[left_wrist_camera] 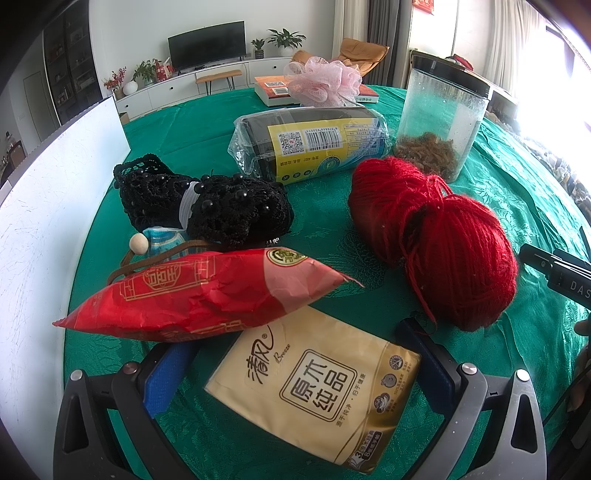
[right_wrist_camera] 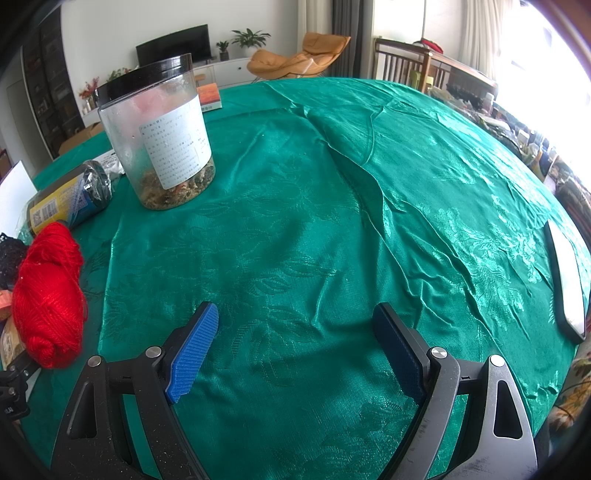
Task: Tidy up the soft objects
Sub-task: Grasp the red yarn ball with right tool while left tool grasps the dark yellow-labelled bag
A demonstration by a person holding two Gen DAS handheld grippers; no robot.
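Beige tissue pack [left_wrist_camera: 314, 398] lies flat between the wide-spread fingers of the left claw [left_wrist_camera: 295, 365], long axis from 5 toward 11 o'clock, its far corner hidden under a red packet [left_wrist_camera: 199, 295]. Right claw [right_wrist_camera: 295, 336] gapes over bare green desk [right_wrist_camera: 332, 206], holding nothing.

A white wall [left_wrist_camera: 122, 33] backs a low white cabinet [left_wrist_camera: 207, 79] carrying a dark television [left_wrist_camera: 207, 44] and potted plants [left_wrist_camera: 286, 38]. Bright daylight pours through curtained windows [right_wrist_camera: 532, 48] beside an orange lounge chair [right_wrist_camera: 299, 55].
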